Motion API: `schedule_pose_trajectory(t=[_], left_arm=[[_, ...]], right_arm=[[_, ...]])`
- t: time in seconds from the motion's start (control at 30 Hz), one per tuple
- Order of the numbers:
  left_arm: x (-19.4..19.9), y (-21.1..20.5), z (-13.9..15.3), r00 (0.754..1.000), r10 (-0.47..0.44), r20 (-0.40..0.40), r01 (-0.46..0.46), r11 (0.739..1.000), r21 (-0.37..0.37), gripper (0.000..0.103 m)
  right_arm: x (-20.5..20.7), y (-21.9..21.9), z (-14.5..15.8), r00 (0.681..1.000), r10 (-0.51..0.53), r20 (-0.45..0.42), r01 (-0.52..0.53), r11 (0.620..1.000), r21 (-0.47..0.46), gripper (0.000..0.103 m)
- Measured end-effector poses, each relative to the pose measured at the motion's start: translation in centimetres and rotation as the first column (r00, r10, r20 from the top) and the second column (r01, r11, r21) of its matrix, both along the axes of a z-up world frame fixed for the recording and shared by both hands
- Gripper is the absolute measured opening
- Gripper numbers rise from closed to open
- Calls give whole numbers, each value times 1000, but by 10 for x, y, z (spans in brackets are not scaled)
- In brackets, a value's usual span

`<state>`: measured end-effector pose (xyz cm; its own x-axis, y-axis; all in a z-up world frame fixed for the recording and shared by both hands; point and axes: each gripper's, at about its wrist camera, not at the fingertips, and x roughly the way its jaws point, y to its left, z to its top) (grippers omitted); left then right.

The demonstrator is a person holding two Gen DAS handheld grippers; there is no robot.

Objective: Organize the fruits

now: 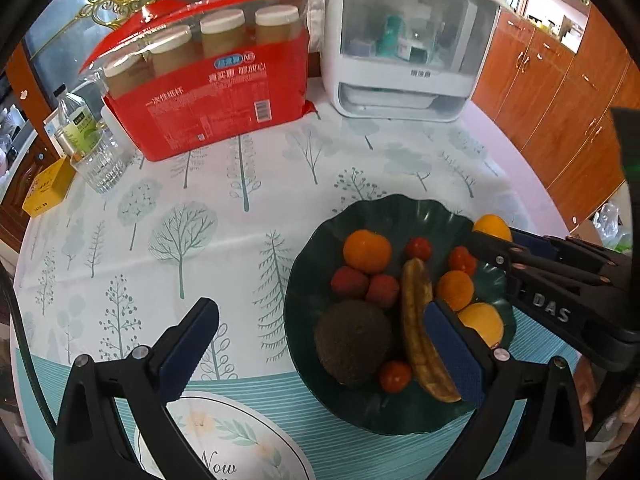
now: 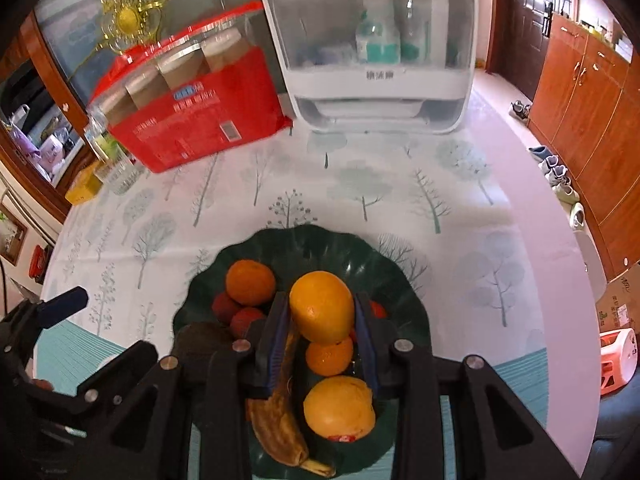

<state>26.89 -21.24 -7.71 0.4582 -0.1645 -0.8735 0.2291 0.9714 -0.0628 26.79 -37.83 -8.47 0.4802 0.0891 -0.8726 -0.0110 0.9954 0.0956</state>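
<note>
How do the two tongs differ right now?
The right tongs are shut on an orange and hold it above the green plate; the left tongs stand wide open and hold nothing. The right tongs hang over the plate's middle, the left over its near-left edge. Both have black arms with blue pads.

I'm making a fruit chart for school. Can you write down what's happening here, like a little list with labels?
Place: table with a tree-print cloth
Plate: dark green plate, holding the fruit
Right hand-held gripper: shut on a yellow-orange fruit, above the plate
Left hand-held gripper: open, holding nothing, near the plate's edge
Fruit on plate: brown banana, dark avocado, orange tangerine, small red fruits
Behind: red cup package, white cabinet, water bottle
</note>
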Motion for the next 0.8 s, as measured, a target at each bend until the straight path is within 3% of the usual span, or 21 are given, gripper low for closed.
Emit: schedule_pose_trajectory(t=[0.17, 0.33, 0.8], left_arm=[[5, 4, -9, 1000, 17, -15, -17, 1000, 17, 102], [10, 14, -14, 998, 51, -27, -50, 999, 21, 102], [0, 23, -4, 998, 64, -22, -64, 998, 7, 102]], right_arm=[[9, 1, -22, 998, -3, -70, 4, 1000, 7, 33], [7, 7, -29, 996, 12, -83, -10, 1000, 21, 34], [-13, 13, -6, 999, 9, -39, -7, 999, 38, 37]])
